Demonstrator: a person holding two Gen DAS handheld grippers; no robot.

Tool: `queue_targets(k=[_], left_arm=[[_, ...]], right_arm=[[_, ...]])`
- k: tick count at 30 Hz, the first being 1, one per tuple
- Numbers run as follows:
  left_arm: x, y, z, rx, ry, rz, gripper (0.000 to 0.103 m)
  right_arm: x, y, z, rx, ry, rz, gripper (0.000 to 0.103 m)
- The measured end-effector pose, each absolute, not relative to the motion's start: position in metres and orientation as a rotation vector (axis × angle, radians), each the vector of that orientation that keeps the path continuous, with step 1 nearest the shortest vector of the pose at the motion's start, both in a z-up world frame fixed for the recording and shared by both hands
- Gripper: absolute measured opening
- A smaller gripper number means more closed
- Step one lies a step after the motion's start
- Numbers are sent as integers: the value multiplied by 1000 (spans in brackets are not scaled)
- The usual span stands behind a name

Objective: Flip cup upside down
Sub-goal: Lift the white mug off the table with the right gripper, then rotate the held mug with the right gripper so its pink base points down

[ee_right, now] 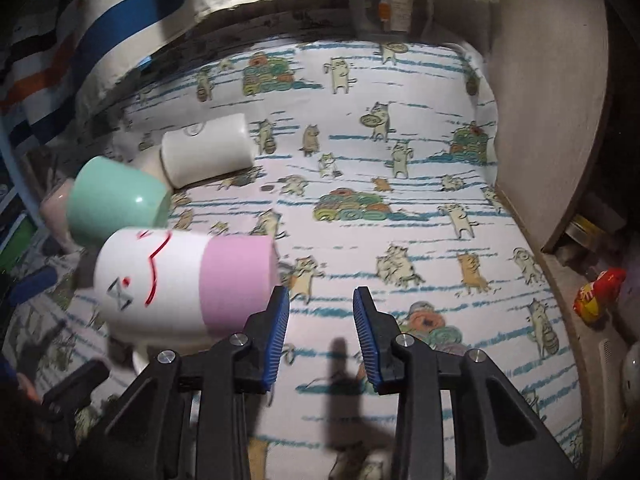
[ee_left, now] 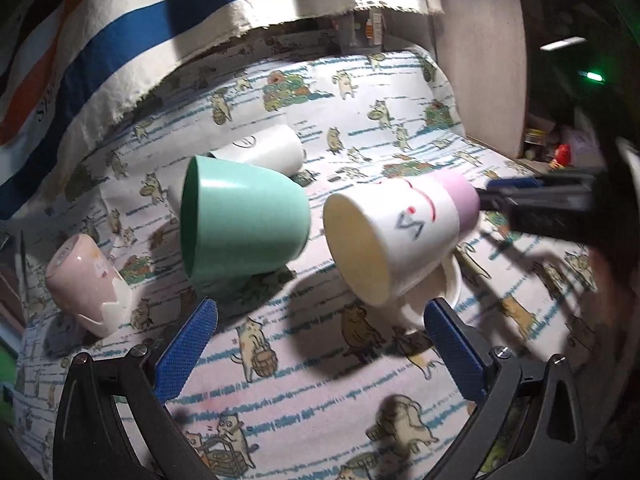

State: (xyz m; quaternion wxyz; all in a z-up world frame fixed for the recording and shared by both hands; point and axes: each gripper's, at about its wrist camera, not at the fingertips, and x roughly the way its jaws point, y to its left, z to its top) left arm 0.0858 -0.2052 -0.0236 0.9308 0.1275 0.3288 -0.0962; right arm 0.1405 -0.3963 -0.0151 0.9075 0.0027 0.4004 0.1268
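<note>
pink cup [ee_left: 86, 280]: on its side at 9 o'clock in the left wrist view, on the cat-print cloth [ee_left: 320, 380], jagged white rim toward the camera.
green cup [ee_left: 240, 224]: on its side just left of centre, mouth toward 9 o'clock; plain white cup [ee_left: 264, 148] lying behind it at 12 o'clock.
white mug [ee_left: 392, 236]: tipped on its side, right of the green cup and close beside it, mouth toward 7 o'clock, pink-banded base toward 2 o'clock, handle underneath; red and grey drawn marks on the wall.
left claw [ee_left: 320, 316]: spread wide, nothing between the blue pads, low at 6 o'clock, just short of the mug and green cup.
right claw [ee_right: 322, 300]: parted, pinching nothing; left pad just beside the mug's pink base, touching or not cannot be told.
striped cloth [ee_left: 160, 20]: hanging at 11 o'clock.
red toy [ee_right: 598, 292]: at 3 o'clock in the right wrist view, off the cloth.
</note>
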Motion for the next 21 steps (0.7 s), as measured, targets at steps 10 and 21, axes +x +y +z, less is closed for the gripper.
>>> queue_targets(k=[10, 21], left_arm=[[100, -186, -15, 191, 668, -132, 94], [119, -182, -28, 205, 726, -112, 76]], right_arm=[[144, -384, 14, -36, 742, 258, 36], [154, -378, -7, -27, 834, 335, 36]])
